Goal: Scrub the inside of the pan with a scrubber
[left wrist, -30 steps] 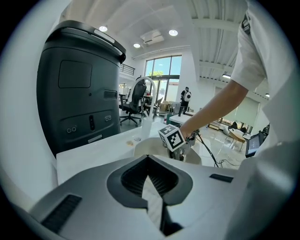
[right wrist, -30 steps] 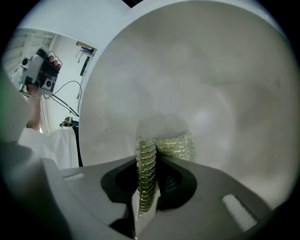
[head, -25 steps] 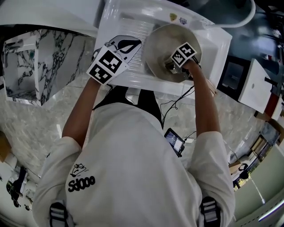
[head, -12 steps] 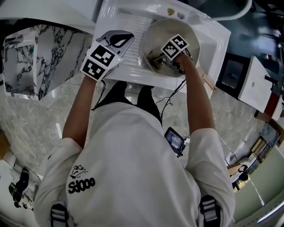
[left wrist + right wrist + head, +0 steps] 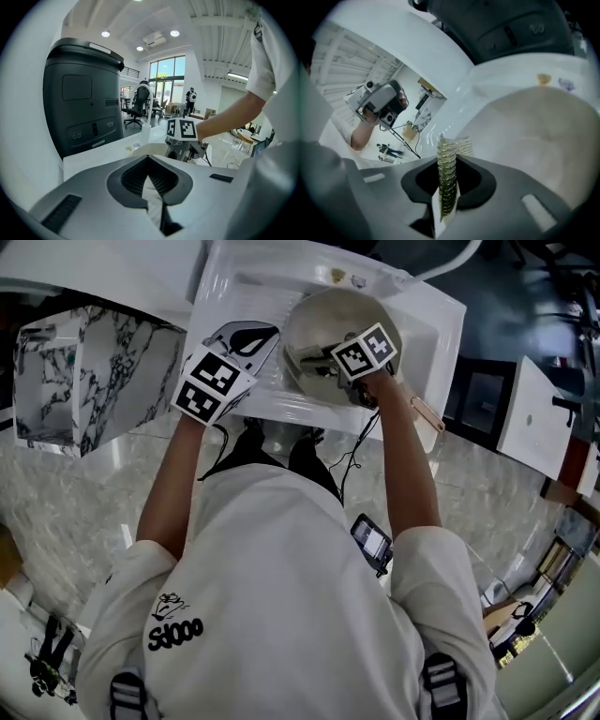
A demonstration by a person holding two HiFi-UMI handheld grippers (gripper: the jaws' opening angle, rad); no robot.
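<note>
A round beige pan [image 5: 323, 315] lies in the white sink [image 5: 427, 320]. My right gripper [image 5: 314, 357] reaches into the pan and is shut on a metallic mesh scrubber [image 5: 448, 176], which stands upright between the jaws over the pan's pale inside [image 5: 534, 136]. My left gripper [image 5: 262, 332] rests over the ribbed drainboard left of the pan, with its jaws shut and nothing between them [image 5: 148, 158]. In the left gripper view the right gripper's marker cube [image 5: 182, 129] shows above the pan's rim [image 5: 150, 149].
A dark grey appliance [image 5: 79, 103] stands behind the sink. A marble-patterned counter [image 5: 84, 362] lies to the left. Cables hang from the grippers, and a phone [image 5: 372, 542] is clipped at the person's waist. Small stickers [image 5: 349, 279] mark the sink's far rim.
My right gripper has slid leftward across the pan's inside with the scrubber. The left gripper stays over the drainboard, hardly moved.
</note>
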